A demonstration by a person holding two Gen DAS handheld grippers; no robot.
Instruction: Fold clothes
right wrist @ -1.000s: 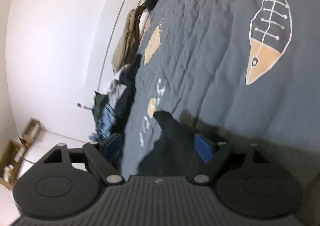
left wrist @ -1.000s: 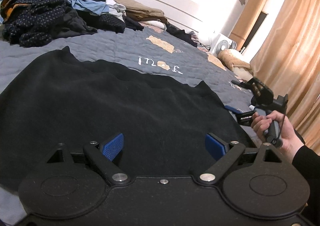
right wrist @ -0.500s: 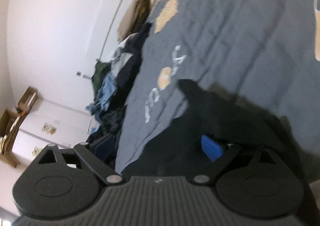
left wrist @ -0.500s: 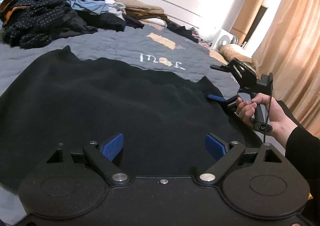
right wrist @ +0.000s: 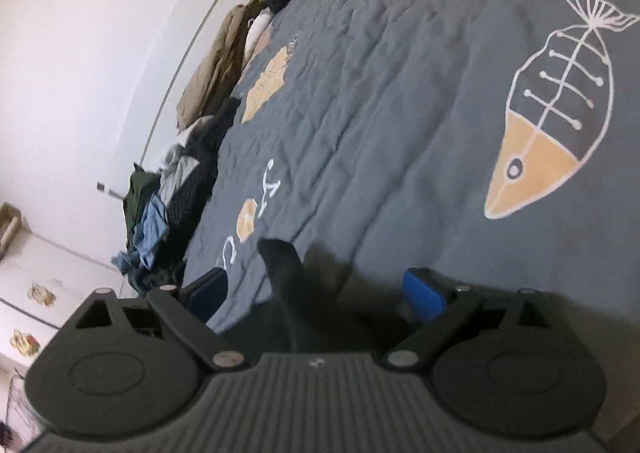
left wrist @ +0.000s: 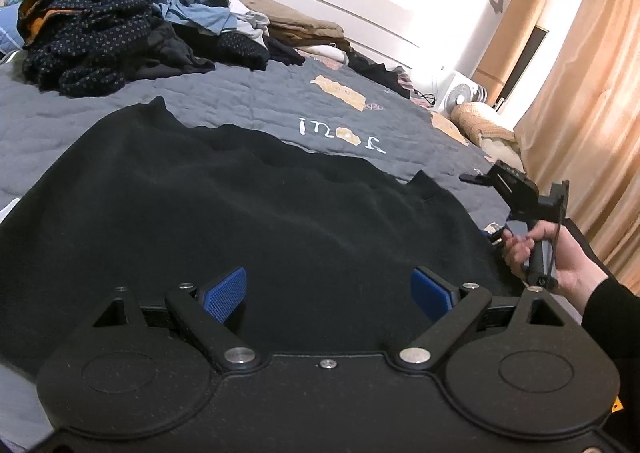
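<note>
A black garment [left wrist: 248,221] lies spread flat on the bed [left wrist: 248,109]. The left gripper [left wrist: 330,295] hovers over it, jaws wide. At its far corner the right gripper [right wrist: 316,293], jaws just opening wide, straddles the cloth unpressed. Clothes [left wrist: 120,37] are piled beyond.

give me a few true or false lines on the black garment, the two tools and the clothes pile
1. The black garment lies spread on the bed. True.
2. The left tool is clamped on the garment. False: its jaws stand wide open above it.
3. The right tool is open. True, with a garment corner between its jaws.
4. The clothes pile sits on the garment. False: it lies apart, near the headboard.
5. The bed cover is plain. False: it has a fish print.
</note>
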